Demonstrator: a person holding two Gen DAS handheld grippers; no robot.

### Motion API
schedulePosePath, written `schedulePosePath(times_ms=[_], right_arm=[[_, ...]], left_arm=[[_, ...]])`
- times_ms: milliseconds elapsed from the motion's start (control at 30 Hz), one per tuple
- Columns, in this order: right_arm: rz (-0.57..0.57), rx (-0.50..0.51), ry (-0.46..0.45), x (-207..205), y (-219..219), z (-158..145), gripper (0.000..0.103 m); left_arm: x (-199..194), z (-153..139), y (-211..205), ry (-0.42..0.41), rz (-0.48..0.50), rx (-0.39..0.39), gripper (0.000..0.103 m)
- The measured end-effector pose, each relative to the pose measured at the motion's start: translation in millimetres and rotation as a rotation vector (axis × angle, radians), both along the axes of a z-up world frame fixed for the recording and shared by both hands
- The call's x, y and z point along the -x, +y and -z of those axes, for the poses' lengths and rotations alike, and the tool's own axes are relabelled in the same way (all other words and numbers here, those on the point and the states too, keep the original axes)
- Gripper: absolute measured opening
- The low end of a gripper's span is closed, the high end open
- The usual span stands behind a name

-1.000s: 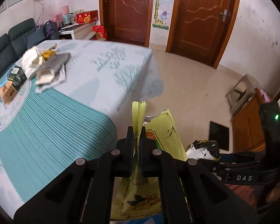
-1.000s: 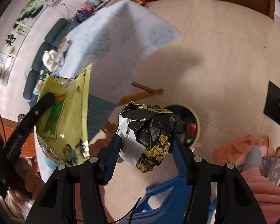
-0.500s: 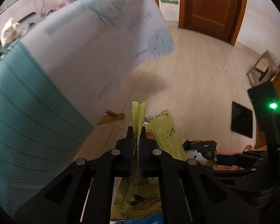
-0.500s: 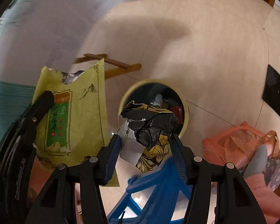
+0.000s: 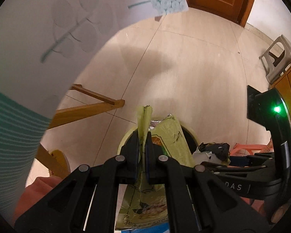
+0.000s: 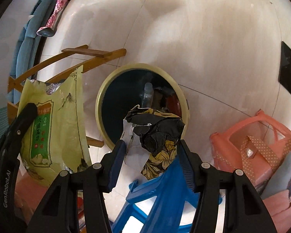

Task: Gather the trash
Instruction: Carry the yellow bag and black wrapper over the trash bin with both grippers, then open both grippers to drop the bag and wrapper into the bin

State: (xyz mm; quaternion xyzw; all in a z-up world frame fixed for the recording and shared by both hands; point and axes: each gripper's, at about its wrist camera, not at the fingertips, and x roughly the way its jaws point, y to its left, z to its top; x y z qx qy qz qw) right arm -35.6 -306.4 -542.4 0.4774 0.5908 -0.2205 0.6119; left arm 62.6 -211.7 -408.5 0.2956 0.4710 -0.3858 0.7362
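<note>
Left tongs (image 5: 142,136) pinch yellow packet (image 6: 54,120), right tongs (image 6: 152,145) clamp crumpled wrapper (image 6: 155,130) above bin rim (image 6: 100,97).

Left gripper (image 5: 142,141) points steeply down, jaws pinched tight on a thin yellow-green packet (image 5: 170,136), which sticks up past the fingertips. Right gripper (image 6: 151,149) also points steeply down, just right of the left one, jaws about half spread and clamped on a crumpled black-and-gold wrapper (image 6: 157,130), blue pads (image 6: 117,155) pressing both its sides. Both grippers side by side, near each other, not touching.
</note>
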Motion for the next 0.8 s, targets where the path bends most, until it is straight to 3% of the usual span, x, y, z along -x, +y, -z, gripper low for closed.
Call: schedulePosePath(times_ms=[267, 367, 467, 800], right_arm=[[0.010, -0.030, -0.001, -2, -5, 25, 0.055], [0.009, -0.038, -0.001, -2, -3, 28, 0.055], [0.006, -0.045, -0.003, -2, -2, 29, 0.056], [-0.010, -0.049, -0.018, -5, 0, 32, 0.056]], left_arm=[[-17, 30, -9, 0.054, -0.025, -0.028, 0.004], [-18, 36, -6, 0.054, -0.037, -0.053, 0.013], [-26, 42, -5, 0.061, -0.061, -0.074, 0.016], [-43, 58, 5, 0.099, -0.119, -0.110, 0.016]])
